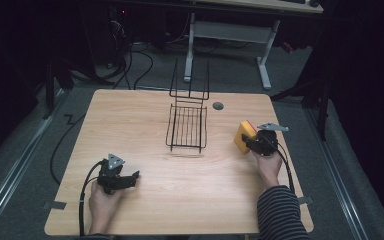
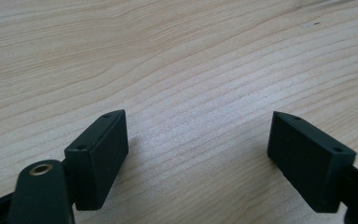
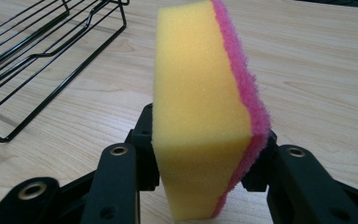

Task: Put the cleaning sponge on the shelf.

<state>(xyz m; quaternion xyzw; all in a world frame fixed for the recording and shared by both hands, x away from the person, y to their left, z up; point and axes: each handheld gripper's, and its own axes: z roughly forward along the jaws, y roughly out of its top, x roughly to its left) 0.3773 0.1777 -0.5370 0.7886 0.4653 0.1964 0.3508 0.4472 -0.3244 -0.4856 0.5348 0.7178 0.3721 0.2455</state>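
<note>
A yellow sponge (image 3: 200,107) with a pink scouring side stands on edge between the jaws of my right gripper (image 3: 207,163), which is shut on it. From above, the sponge (image 1: 243,136) is at the right side of the table, just left of the right gripper (image 1: 254,143). A black wire rack (image 1: 187,127) lies at the table's middle back; its edge (image 3: 42,60) appears at the upper left of the right gripper view. My left gripper (image 1: 130,179) rests near the front left, open, with bare wood between its jaws (image 2: 198,154).
The wooden table (image 1: 145,115) has a small round grommet (image 1: 218,106) behind the rack. Beyond the table's far edge stand a desk frame (image 1: 230,35) and floor cables. Bare wood lies between the two grippers.
</note>
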